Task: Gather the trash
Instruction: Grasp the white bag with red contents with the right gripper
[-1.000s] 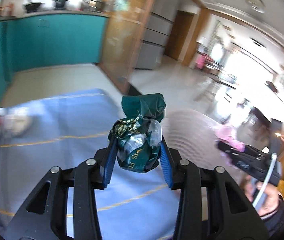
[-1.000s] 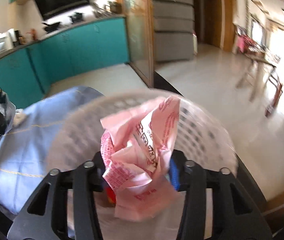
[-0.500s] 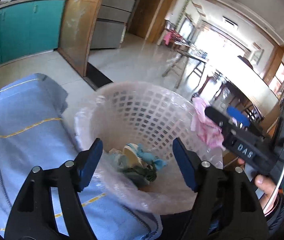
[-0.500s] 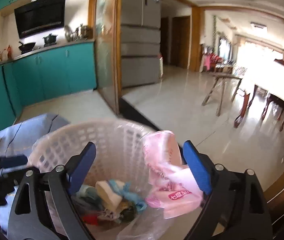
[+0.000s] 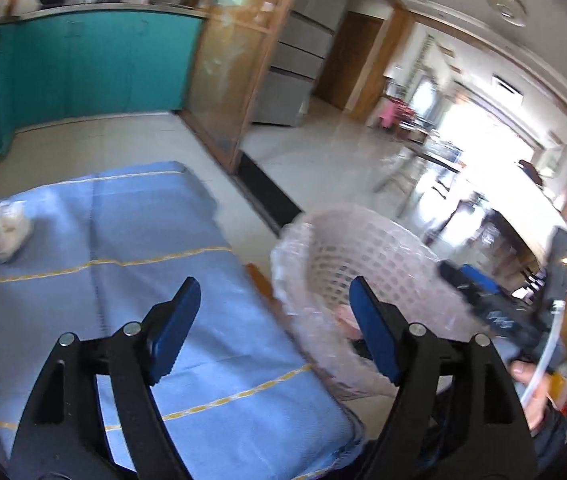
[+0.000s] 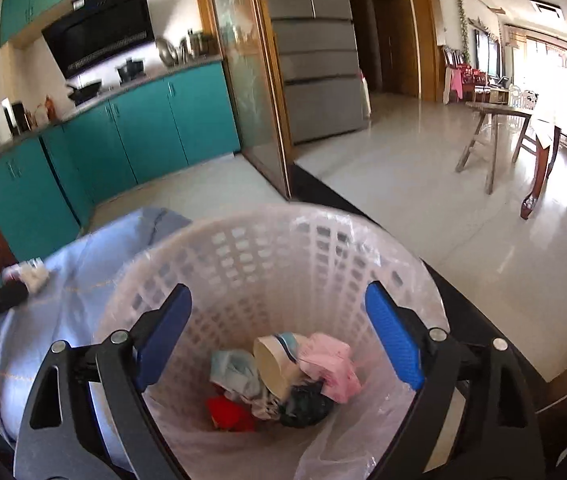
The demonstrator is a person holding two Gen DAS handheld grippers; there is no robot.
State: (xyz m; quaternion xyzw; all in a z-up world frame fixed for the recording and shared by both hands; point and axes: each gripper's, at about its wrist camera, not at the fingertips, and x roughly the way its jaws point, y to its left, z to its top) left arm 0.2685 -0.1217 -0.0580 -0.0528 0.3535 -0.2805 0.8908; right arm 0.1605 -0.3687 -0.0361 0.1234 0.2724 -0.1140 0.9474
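Trash (image 6: 283, 376) heaped in basket (image 6: 243, 248) bottom, 6 o'clock | left wrist: left gripper (image 5: 271, 324) just spread wide, nothing between pads, over blue cloth (image 5: 131, 264); leftover white scraps (image 5: 5, 224) at 9 o'clock | right wrist: right gripper (image 6: 279, 336) splayed, empty, above basket | step: drop finished; next likely left reaches scraps.

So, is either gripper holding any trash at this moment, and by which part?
Nothing is held. The left gripper and right gripper are open and empty.

White lattice basket (image 6: 267, 248), plastic-lined, holds crumpled trash (image 6: 283, 380); upright.
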